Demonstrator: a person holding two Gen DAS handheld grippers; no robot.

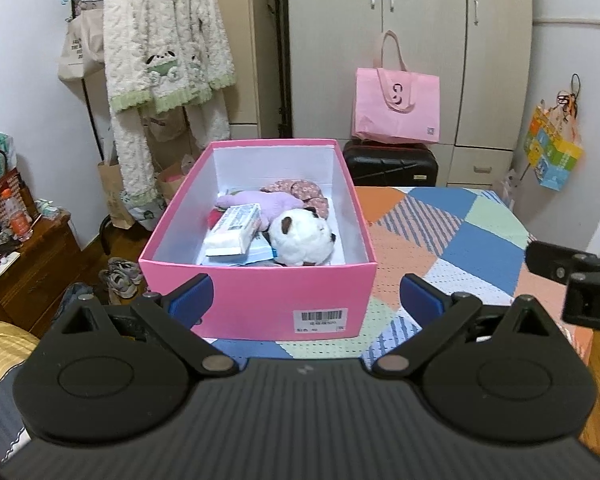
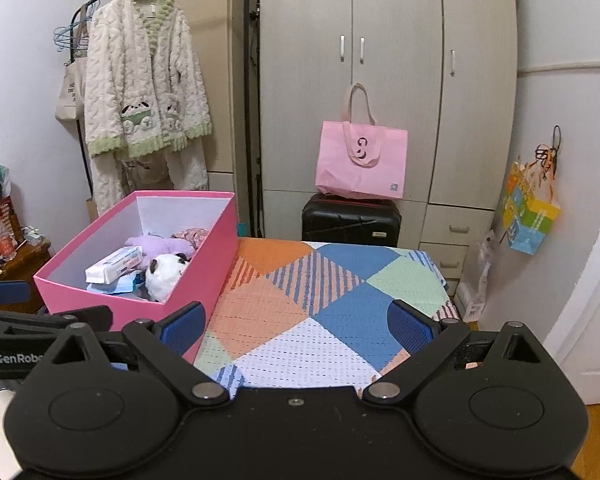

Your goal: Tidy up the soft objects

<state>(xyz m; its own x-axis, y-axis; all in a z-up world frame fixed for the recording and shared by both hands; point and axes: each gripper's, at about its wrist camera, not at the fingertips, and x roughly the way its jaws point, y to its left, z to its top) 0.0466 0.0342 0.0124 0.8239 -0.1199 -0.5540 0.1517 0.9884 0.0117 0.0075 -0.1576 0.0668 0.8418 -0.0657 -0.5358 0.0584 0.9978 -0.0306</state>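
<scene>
Your left gripper (image 1: 304, 300) faces the pink box (image 1: 260, 292) squarely: its near short wall sits just ahead, between the parted, empty jaws, long axis running straight away from you. Inside lie the white plush (image 1: 300, 236), purple plush (image 1: 260, 202) and tissue pack (image 1: 234, 230). Your right gripper (image 2: 296, 330), jaws also wide and empty, has the box ahead-left, over bare patchwork cloth (image 2: 320, 300). Left is nearer. Both held level; sorting looks about finished.

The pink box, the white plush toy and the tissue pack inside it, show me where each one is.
pink box (image 1: 256, 296), left wrist view, on its near outer wall.
white plush toy (image 1: 300, 240), left wrist view, on its round body.
tissue pack (image 2: 114, 265), right wrist view, on its top face.
</scene>
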